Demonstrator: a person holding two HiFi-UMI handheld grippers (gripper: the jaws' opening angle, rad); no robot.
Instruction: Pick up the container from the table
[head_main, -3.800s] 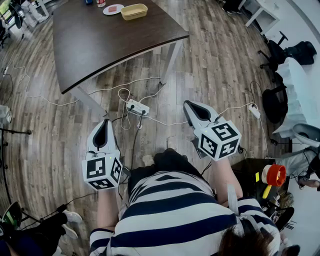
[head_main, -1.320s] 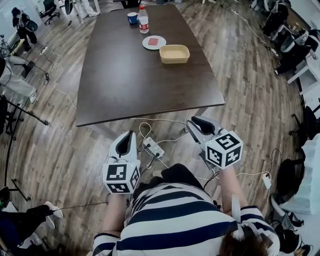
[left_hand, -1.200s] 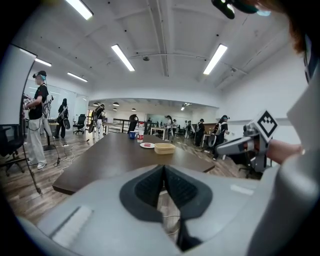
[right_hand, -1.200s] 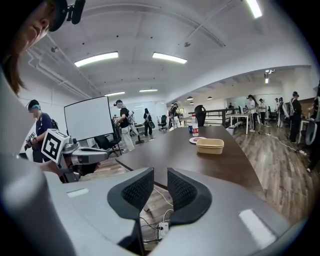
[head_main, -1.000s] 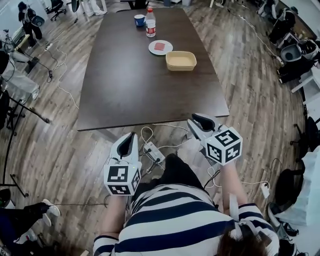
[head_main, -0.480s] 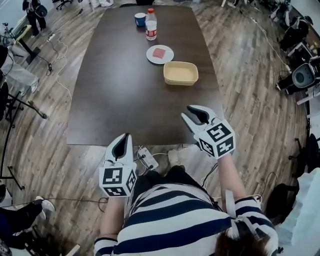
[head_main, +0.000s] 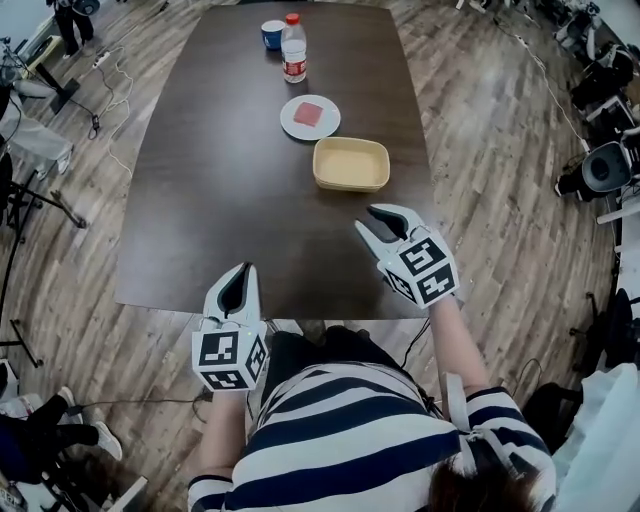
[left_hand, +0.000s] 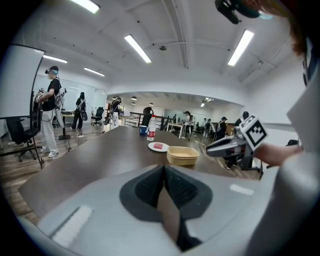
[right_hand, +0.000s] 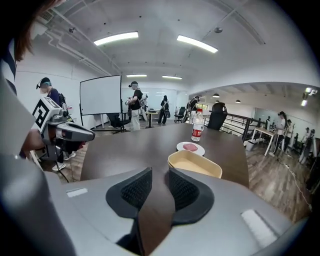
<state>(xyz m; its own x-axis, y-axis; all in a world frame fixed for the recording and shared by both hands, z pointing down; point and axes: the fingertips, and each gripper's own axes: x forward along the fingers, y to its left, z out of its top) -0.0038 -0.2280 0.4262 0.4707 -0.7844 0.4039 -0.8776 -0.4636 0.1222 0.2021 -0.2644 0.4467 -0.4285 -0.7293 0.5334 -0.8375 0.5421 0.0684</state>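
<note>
The container (head_main: 351, 164) is a shallow tan tub standing empty on the dark brown table (head_main: 210, 190), right of the middle; it also shows in the left gripper view (left_hand: 182, 155) and the right gripper view (right_hand: 195, 167). My right gripper (head_main: 385, 222) hovers over the table just short of the container, and its jaws (right_hand: 160, 172) are opening with nothing between them. My left gripper (head_main: 240, 276) hangs at the table's near edge, far left of the container, its pads meeting at the tips (left_hand: 163, 170).
Beyond the container lie a white plate (head_main: 310, 116) with a red piece, a water bottle (head_main: 293, 47) and a blue cup (head_main: 271, 33). Office chairs and gear (head_main: 600, 170) stand on the wooden floor at the right. People stand far off (left_hand: 50, 117).
The person has walked up to the table. Both grippers moved forward: the right one is now over the tabletop close to the container, the left one at the near edge.
</note>
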